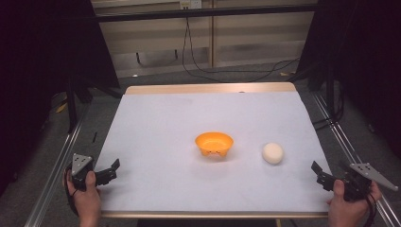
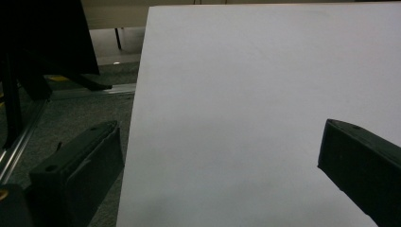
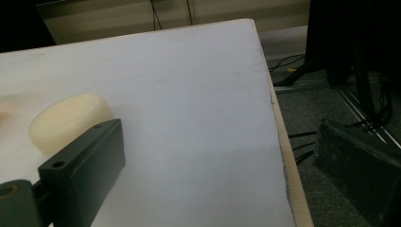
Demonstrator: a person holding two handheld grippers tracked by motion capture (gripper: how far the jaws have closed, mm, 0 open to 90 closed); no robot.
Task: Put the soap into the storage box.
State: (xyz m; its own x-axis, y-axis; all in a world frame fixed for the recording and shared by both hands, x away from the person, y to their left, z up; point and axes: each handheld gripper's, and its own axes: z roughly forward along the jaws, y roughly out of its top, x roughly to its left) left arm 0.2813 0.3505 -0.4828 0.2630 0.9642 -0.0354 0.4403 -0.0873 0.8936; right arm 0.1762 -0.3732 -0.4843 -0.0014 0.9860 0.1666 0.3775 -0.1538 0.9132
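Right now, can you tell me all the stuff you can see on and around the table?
bowl: one, orange, upright near the middle of the table.
round lump: one, cream-white, on the sheet to the right of the bowl, apart from it.
white sheet: one, covers nearly the whole tabletop.
table: one, light wood, edge showing at the far side.
cables: several, black, on the floor beyond the table.
metal rail: one, silver, on the floor at the left.
left gripper: one, black, at the near left edge, fingers apart, holding nothing.
right gripper: one, black, at the near right edge, fingers apart, holding nothing.
hands: two, each gripping one gripper.
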